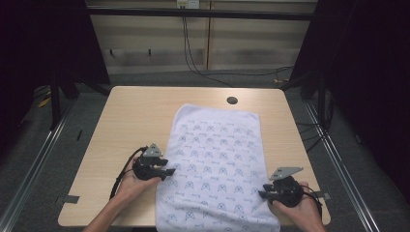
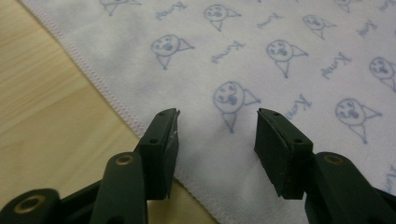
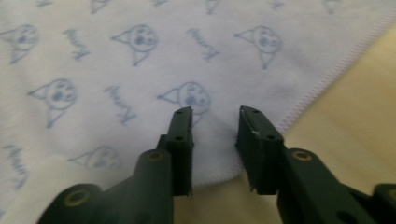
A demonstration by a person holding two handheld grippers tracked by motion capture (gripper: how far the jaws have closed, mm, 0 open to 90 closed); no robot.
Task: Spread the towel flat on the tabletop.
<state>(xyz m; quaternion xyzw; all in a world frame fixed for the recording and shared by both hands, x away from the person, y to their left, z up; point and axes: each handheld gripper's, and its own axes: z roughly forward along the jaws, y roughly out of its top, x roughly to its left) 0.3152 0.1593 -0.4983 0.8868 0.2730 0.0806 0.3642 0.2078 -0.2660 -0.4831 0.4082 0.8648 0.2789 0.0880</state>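
While both grippers gape (holding nothing), the 2 straddle the towel [image 1: 212, 164] edges.

Both grippers [image 1: 170, 170] [image 1: 261, 194] low, jaws apart

Light wood table [image 1: 135, 116] on grey floor [image 1: 34, 159] — beige wall panels [image 1: 203, 38] behind, black cables [image 1: 193, 60] hanging.

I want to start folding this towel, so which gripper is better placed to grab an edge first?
Probably the right gripper: its open jaws straddle a raised bit of the towel right at the hem. The left gripper is open over flat cloth.
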